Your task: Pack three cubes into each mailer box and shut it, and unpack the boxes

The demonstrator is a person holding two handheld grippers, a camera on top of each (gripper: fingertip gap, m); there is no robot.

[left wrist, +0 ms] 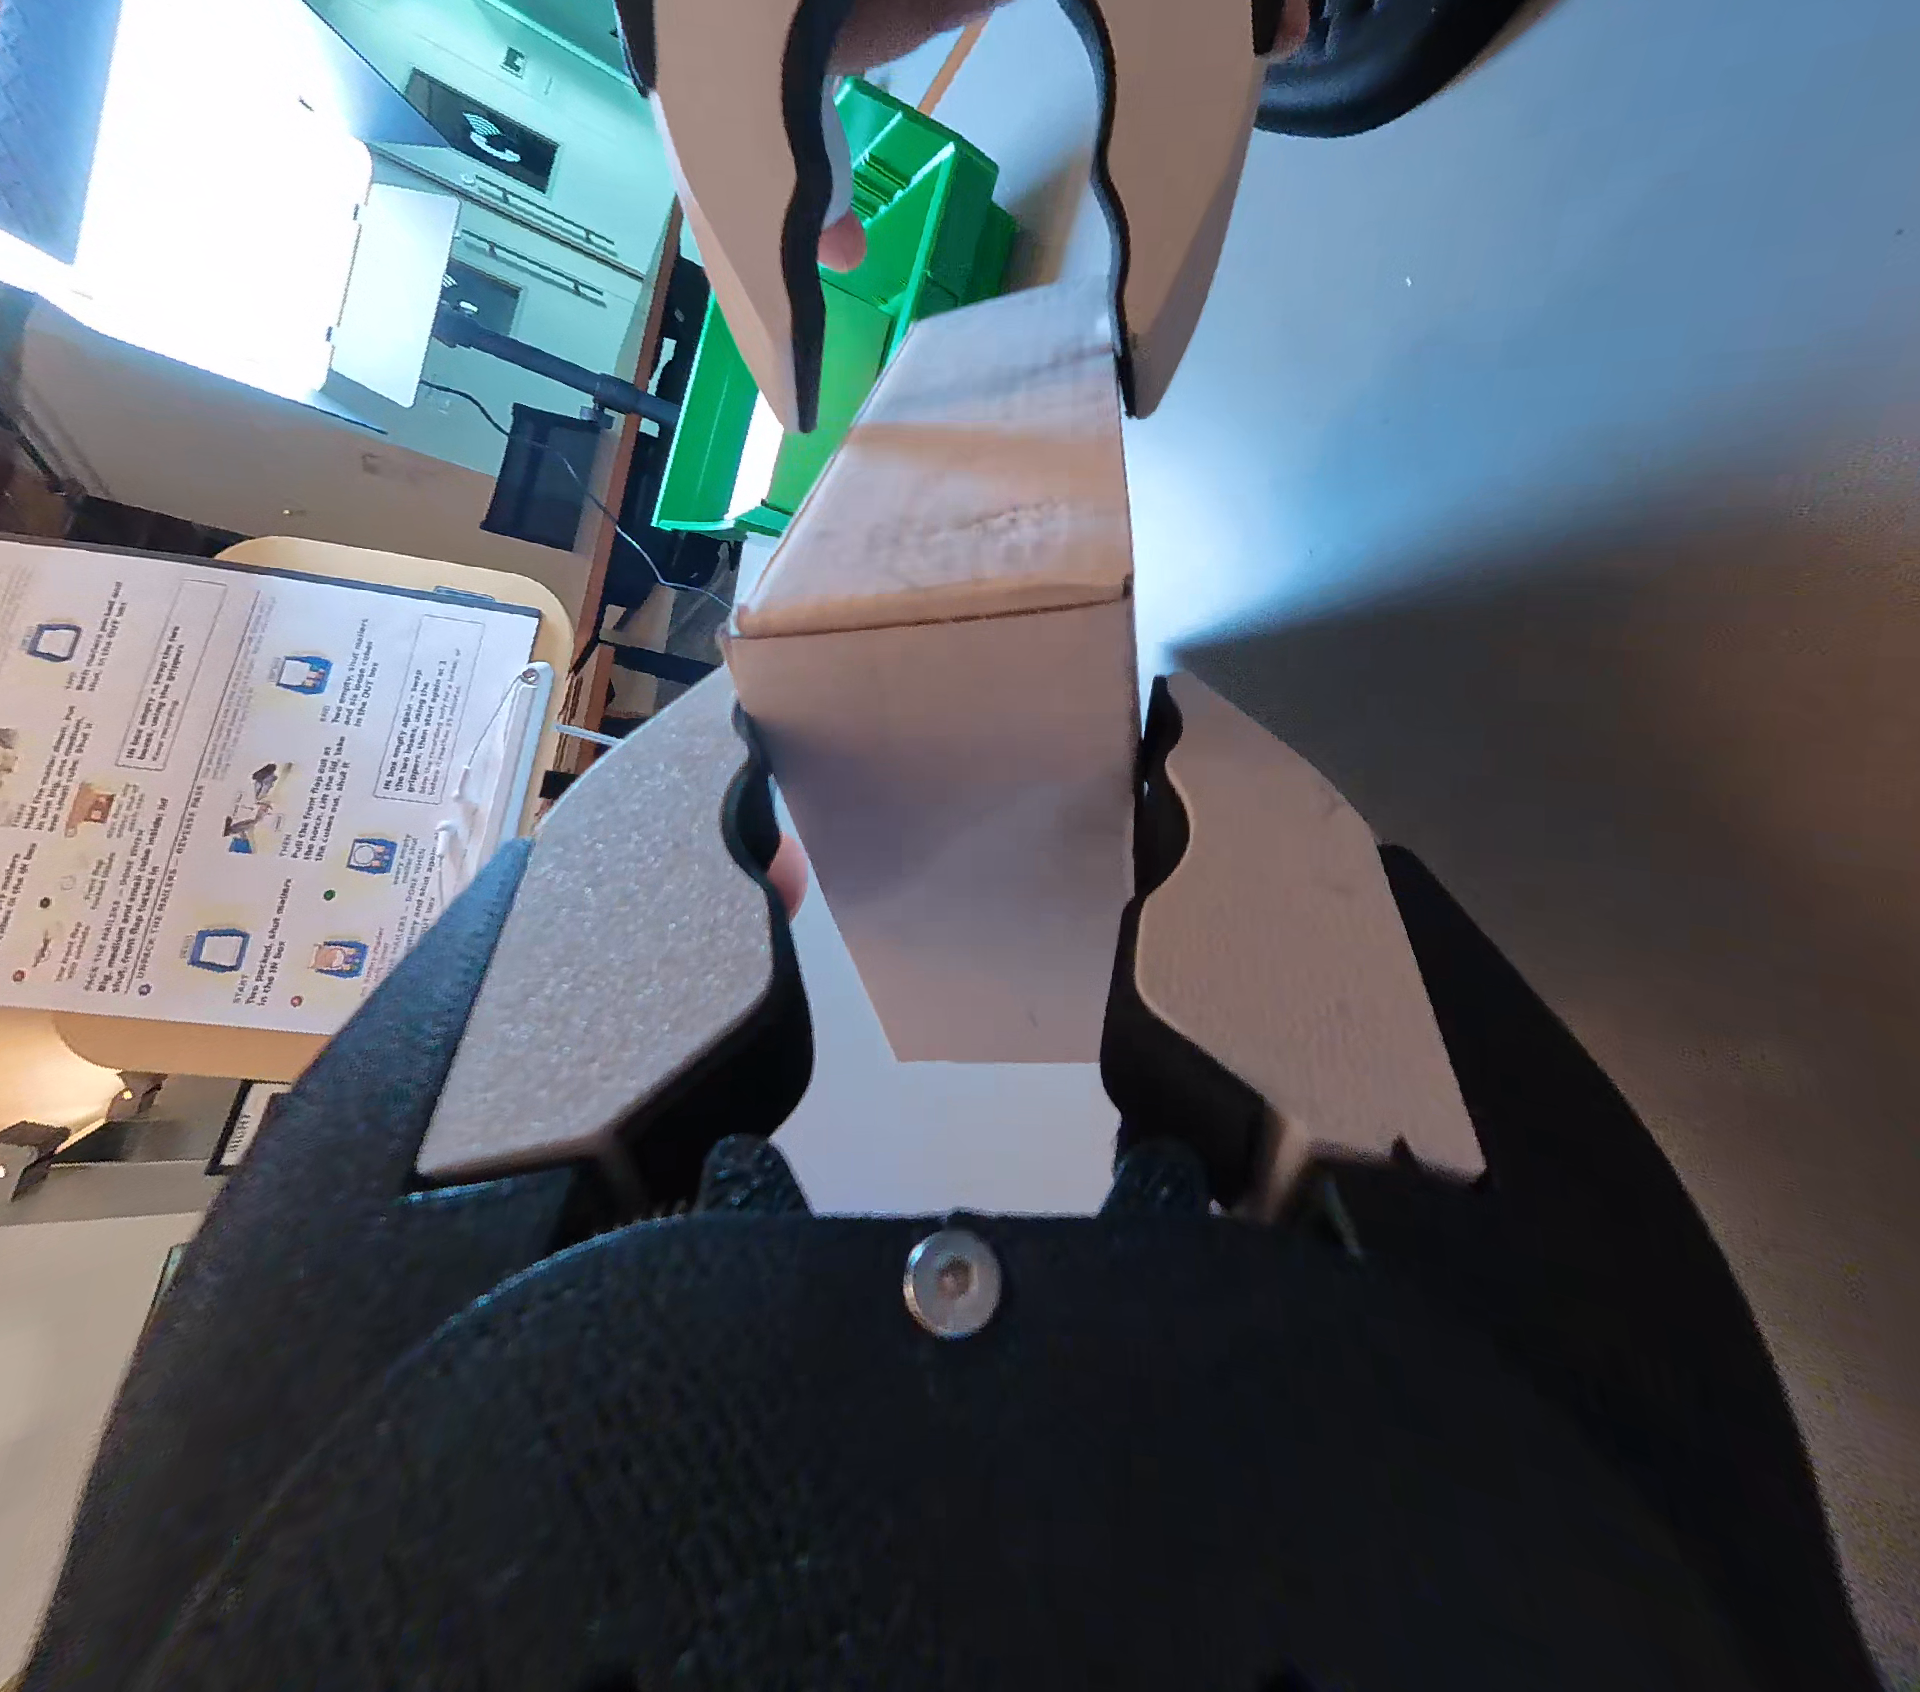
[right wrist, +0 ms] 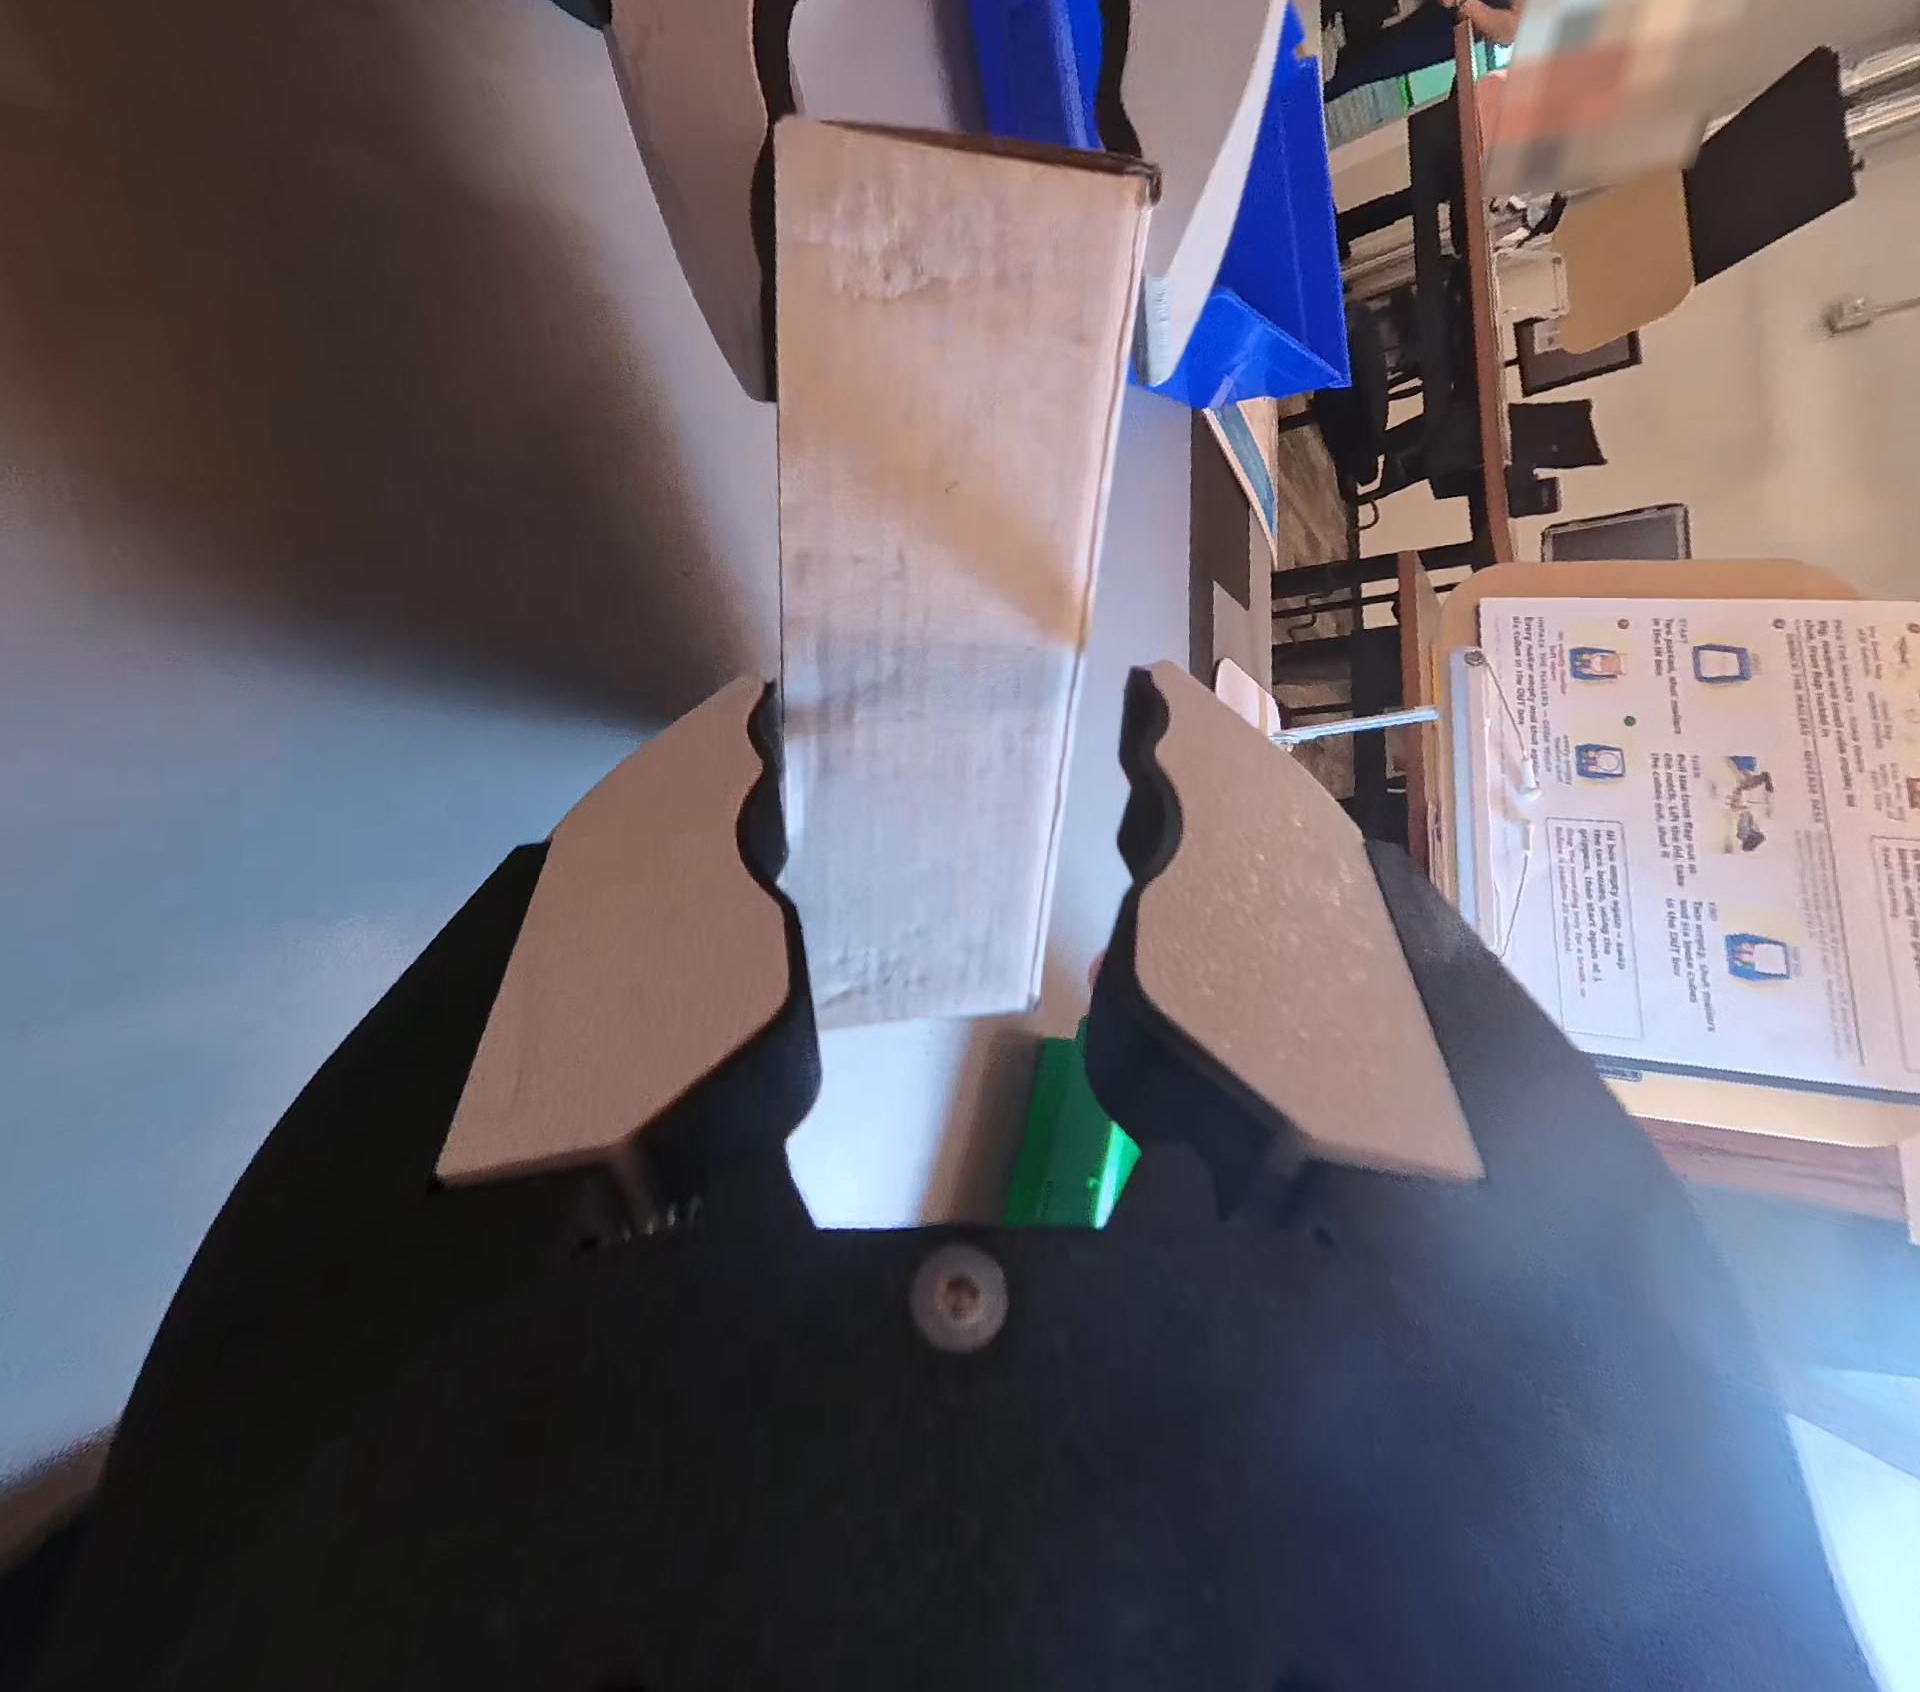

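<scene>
A shut brown cardboard mailer box (left wrist: pixel 935 562) is held between my two grippers, which face each other at its opposite ends, close over the grey table (left wrist: pixel 1558 499). My left gripper (left wrist: pixel 951 697) is shut on the box's near end, with both pads against its sides. My right gripper (right wrist: pixel 953 678) sits around the other end (right wrist: pixel 935 603): its left pad touches the box and a small gap shows at its right pad. Each gripper also shows in the other's view: the right (left wrist: pixel 968 414) and the left (right wrist: pixel 951 380). No cubes are in view.
A green bin (left wrist: pixel 831 354) stands behind the right gripper and also shows in the right wrist view (right wrist: pixel 1070 1143). A blue bin (right wrist: pixel 1268 240) stands behind the left gripper. An instruction sheet (left wrist: pixel 260 780) on a clipboard lies past the table edge. People sit far off.
</scene>
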